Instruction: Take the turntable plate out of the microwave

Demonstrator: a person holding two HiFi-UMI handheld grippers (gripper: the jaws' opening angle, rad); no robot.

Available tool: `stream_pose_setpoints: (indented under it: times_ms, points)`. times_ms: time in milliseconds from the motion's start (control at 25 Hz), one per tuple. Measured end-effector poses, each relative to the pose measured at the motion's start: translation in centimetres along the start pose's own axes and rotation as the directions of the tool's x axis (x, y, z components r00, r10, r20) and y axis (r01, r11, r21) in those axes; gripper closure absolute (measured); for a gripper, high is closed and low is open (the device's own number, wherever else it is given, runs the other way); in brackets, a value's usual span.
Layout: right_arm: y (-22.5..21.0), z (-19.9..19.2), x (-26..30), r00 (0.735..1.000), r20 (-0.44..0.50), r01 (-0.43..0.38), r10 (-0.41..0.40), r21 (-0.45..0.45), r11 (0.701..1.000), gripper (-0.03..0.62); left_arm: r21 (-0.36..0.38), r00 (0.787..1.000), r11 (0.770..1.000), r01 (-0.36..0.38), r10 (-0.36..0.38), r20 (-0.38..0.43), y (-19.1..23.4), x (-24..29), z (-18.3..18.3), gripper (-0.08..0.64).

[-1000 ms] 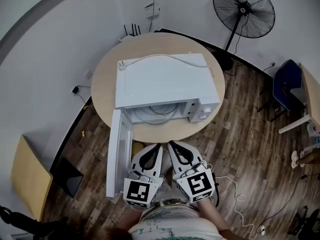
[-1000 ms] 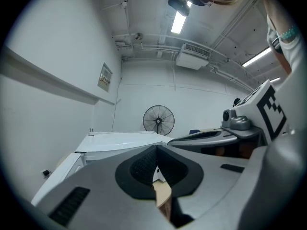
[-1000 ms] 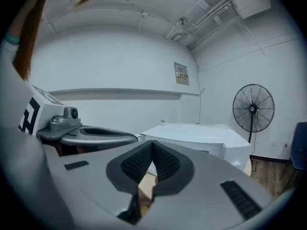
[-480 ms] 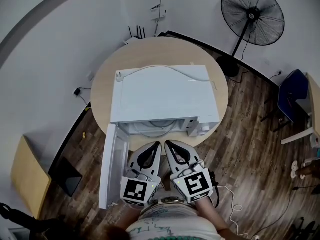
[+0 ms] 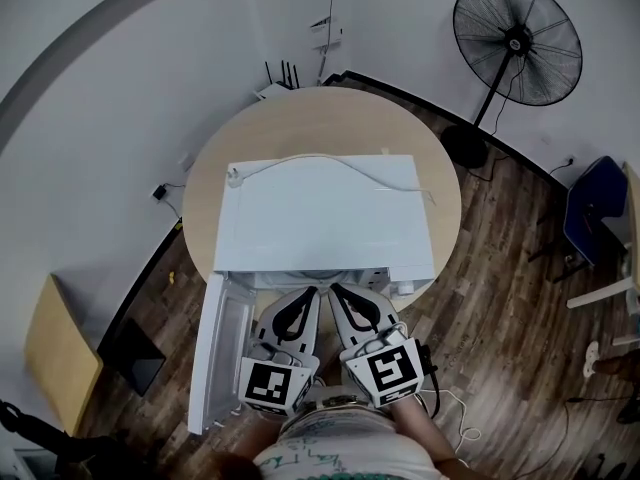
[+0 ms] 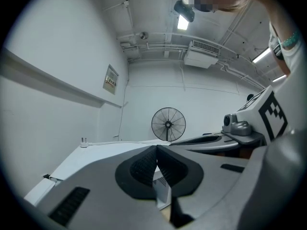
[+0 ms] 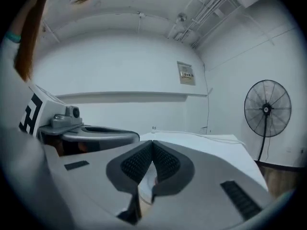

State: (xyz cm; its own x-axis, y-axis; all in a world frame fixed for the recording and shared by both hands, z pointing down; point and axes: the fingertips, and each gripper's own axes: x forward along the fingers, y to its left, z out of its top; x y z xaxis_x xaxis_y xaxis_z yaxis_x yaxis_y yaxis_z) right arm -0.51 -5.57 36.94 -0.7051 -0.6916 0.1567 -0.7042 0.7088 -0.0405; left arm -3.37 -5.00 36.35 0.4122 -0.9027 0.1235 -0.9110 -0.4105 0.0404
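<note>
The microwave [image 5: 320, 213] was white all over, including its open door [image 5: 215, 353] at seven o'clock, and it stood on a pale beige wood table [image 5: 445, 183] above a floor [image 5: 500, 298] of dark brown planks. The left gripper [image 5: 313, 292] and right gripper [image 5: 336, 289] were light grey with black, finely ribbed pads [image 6: 144, 164], each topped by a cube [image 5: 270, 386] patterned in black-and-white squares. The fan [image 5: 517, 40] at one o'clock was black against a white wall [image 5: 100, 118], the chair [image 5: 592, 218] at three o'clock blue, and the board [image 5: 55, 353] at eight o'clock tan.
</note>
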Motion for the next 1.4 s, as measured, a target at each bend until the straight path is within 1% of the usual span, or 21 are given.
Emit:
stream_pose_setpoints:
  times_ms: [240, 360, 480, 640, 1000, 1160, 1280, 1400]
  points:
    - [-2.1, 0.5, 1.0, 0.999, 0.004, -0.042, 0.042, -0.006, 0.999, 0.601, 0.012, 0.999, 0.999, -0.047, 0.047, 0.000, 0.5, 2.2, 0.7, 0.545]
    - [-2.9, 0.6, 1.2, 0.998, 0.005, -0.070, 0.070, -0.012, 0.998, 0.601, 0.006, 0.998, 0.998, -0.066, 0.066, 0.003, 0.6, 2.9, 0.7, 0.545]
    - [-3.1, 0.6, 1.6, 0.995, 0.008, -0.100, 0.100, -0.017, 0.995, 0.601, -0.005, 0.995, 0.995, -0.095, 0.095, 0.009, 1.0, 3.0, 0.6, 0.546]
    - [-3.0, 0.8, 2.3, 0.994, 0.008, -0.106, 0.106, -0.023, 0.994, 0.601, -0.017, 0.994, 0.994, -0.107, 0.107, 0.009, 2.0, 2.9, 0.7, 0.545]
    - [-0.9, 0.9, 4.3, 1.000, -0.006, -0.030, 0.030, -0.013, 0.999, 0.601, -0.010, 0.998, 0.998, -0.069, 0.069, 0.011, 5.4, 1.0, 0.7, 0.546]
    - [0.4, 0.8, 4.9, 1.000, -0.008, 0.005, -0.005, -0.021, 1.000, 0.601, -0.021, 0.999, 0.999, -0.029, 0.029, 0.018, 6.4, 0.3, 0.5, 0.546]
    - [1.3, 0.8, 5.2, 0.999, 0.010, 0.031, -0.030, -0.036, 0.999, 0.601, -0.007, 1.000, 1.000, 0.004, -0.004, 0.026, 6.7, -0.3, 0.3, 0.546]
    - [2.0, 0.7, 5.3, 0.998, 0.014, 0.064, -0.064, -0.025, 0.998, 0.601, 0.003, 0.999, 0.999, 0.038, -0.038, 0.032, 6.9, -0.8, 0.0, 0.546]
